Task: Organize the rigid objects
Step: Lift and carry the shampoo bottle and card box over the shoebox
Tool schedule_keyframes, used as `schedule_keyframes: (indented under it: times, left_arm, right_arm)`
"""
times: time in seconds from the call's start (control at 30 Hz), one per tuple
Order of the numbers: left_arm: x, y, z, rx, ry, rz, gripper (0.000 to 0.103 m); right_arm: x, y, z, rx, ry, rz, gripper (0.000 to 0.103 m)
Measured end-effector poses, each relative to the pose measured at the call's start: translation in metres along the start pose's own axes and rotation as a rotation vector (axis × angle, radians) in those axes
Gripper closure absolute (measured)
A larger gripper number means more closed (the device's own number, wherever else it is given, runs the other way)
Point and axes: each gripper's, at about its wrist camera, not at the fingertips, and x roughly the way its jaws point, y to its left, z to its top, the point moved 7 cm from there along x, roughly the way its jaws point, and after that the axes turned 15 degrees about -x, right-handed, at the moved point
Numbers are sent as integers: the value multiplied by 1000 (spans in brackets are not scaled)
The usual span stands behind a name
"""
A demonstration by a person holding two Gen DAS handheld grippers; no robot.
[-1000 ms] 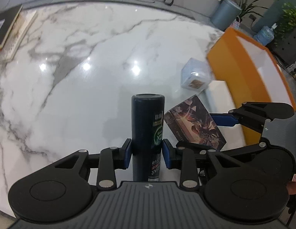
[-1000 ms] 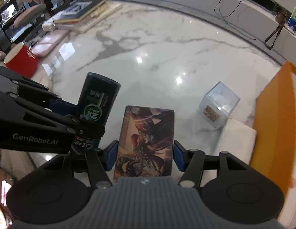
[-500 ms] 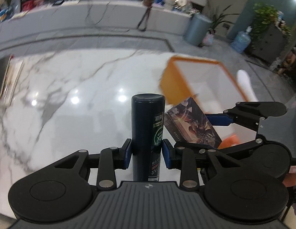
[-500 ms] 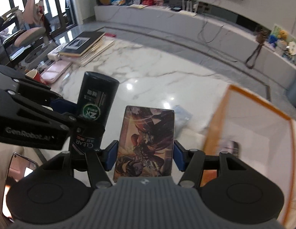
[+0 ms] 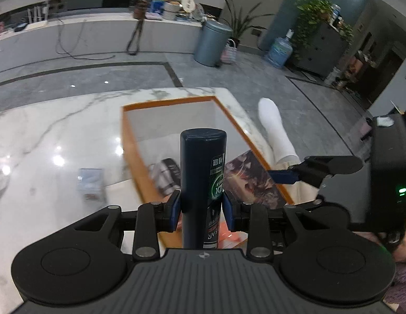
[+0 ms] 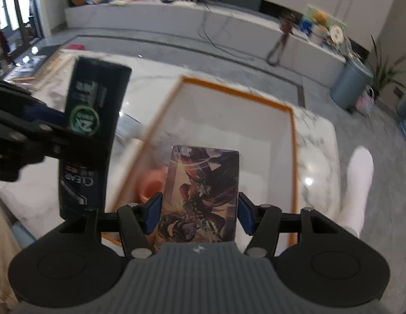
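My left gripper (image 5: 202, 210) is shut on a dark blue shampoo bottle (image 5: 201, 172), held upright above the near end of an orange-walled box (image 5: 129, 141). My right gripper (image 6: 199, 216) is shut on a flat card box with dark fantasy artwork (image 6: 201, 196), held over the same orange box (image 6: 293, 144). In the right wrist view the bottle (image 6: 94, 128) hangs to the left, in the left gripper's fingers. In the left wrist view the card box (image 5: 248, 180) shows to the right. Inside the orange box lie a striped grey item (image 5: 165, 175) and a pink item (image 6: 150, 183).
A small clear cube box (image 5: 90, 180) lies on the white marble table (image 5: 45, 141) left of the orange box. A white sock-clad foot (image 6: 357, 180) rests past the table's right side. Books (image 6: 45, 65) are stacked at the far left. A grey bin (image 5: 212, 43) stands on the floor.
Both grippers have swung right and risen with the bottle and card box, from over the bare marble to above the orange box. The clear cube now lies off to the left.
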Motion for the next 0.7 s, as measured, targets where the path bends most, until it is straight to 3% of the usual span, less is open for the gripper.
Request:
schedule_keyframes:
  times: [0.43,0.7]
  left_arm:
    - [66,-12,20,60,22,32,66]
    - [87,-10,28,51,42,-3,66]
  right_arm:
    - [103,-33,-36,116,233,88,44]
    - [118,-29,-38,160,336,141,45]
